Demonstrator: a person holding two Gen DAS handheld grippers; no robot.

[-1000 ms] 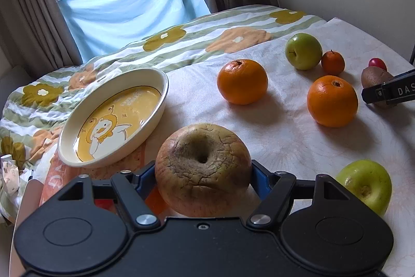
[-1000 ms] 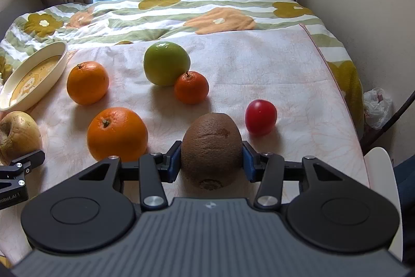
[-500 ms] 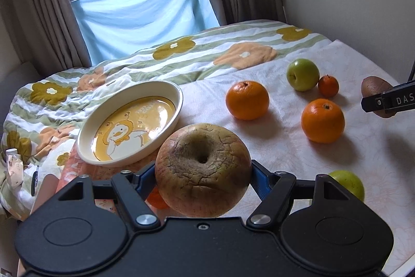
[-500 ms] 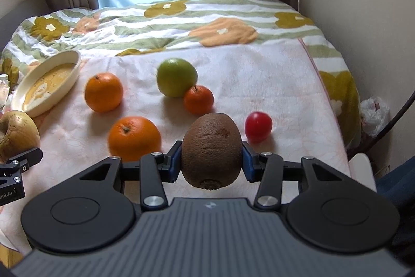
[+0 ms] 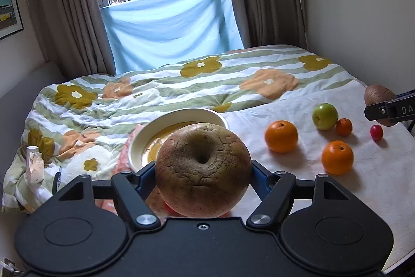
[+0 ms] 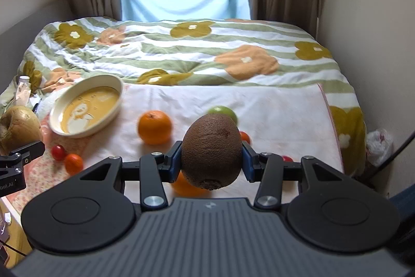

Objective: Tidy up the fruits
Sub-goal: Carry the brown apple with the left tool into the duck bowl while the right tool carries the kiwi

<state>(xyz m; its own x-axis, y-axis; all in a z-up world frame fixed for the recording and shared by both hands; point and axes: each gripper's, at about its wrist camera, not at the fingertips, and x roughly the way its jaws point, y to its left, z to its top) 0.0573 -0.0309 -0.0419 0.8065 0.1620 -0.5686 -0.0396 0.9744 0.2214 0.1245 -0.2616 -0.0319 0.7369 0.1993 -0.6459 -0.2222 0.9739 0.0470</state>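
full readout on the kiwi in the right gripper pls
The kiwi is an egg-shaped brown fruit with dull fuzzy skin and a small reddish mark near its top. It hangs clear of the cloth, long axis roughly upright, darker stem end pointing down. The right gripper has its jaws shut on it, blue pads pressing its left and right flanks; nothing else touches it. It partly hides a green apple behind and an orange below. In the left wrist view it shows at the far right edge.
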